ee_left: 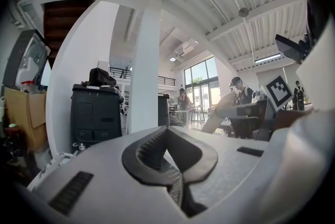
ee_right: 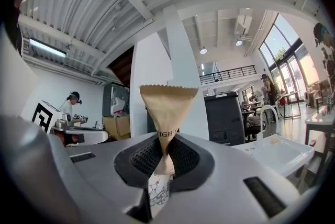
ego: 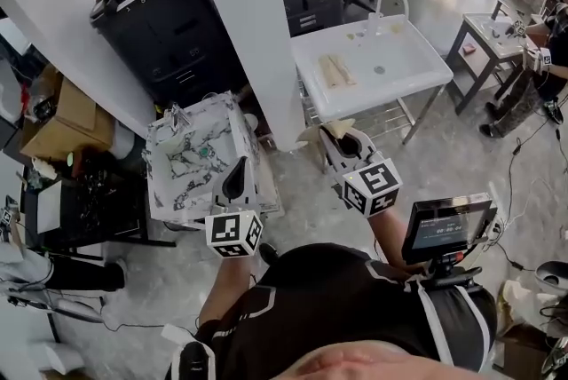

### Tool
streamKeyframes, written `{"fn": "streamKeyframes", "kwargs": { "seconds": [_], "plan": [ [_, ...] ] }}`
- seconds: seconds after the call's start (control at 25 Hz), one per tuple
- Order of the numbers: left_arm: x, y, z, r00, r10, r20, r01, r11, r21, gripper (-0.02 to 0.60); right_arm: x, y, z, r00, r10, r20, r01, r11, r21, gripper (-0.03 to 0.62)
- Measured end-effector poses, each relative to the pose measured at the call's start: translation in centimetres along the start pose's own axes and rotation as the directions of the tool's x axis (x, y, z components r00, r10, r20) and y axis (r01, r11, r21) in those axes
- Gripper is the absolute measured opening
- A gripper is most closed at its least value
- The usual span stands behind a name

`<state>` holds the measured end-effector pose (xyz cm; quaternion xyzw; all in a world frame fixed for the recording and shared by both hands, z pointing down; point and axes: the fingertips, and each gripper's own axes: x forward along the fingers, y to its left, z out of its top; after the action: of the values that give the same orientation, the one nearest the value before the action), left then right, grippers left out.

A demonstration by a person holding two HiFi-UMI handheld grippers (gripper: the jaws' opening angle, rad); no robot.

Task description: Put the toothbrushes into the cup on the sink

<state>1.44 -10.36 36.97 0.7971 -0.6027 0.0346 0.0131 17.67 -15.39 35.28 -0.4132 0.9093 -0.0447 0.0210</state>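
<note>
Pinching one paper-wrapped toothbrush (ee_right: pixel 167 108), apparently.

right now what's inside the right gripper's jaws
A tan paper packet with a serrated top edge stands up between the jaws of the right gripper, which pinch it near its narrow waist. The paper covers whatever is inside, so the contents cannot be seen.

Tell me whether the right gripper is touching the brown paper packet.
Touching. In the right gripper view, the right gripper is clamped on the brown paper packet, pinching it narrow.
</note>
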Motion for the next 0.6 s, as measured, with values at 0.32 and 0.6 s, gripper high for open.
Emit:
{"fn": "streamKeyframes", "kwargs": {
  "seconds": [0.32,0.6],
  "plan": [
    [0.4,8.0,0.2,1.000,0.014,0.009,-0.014,1.000,-0.006,-0.001,6.7,3.7,0.3,1.000,0.005,-0.012,-0.006,1.000,-0.018,0.043],
    [0.6,13.5,0.0,1.000,0.017,0.004,-0.017,1.000,-0.008,0.000,12.1,7.0,-0.4,0.999,0.024,-0.039,-0.025,1.000,-0.016,0.043]
  ]
}}
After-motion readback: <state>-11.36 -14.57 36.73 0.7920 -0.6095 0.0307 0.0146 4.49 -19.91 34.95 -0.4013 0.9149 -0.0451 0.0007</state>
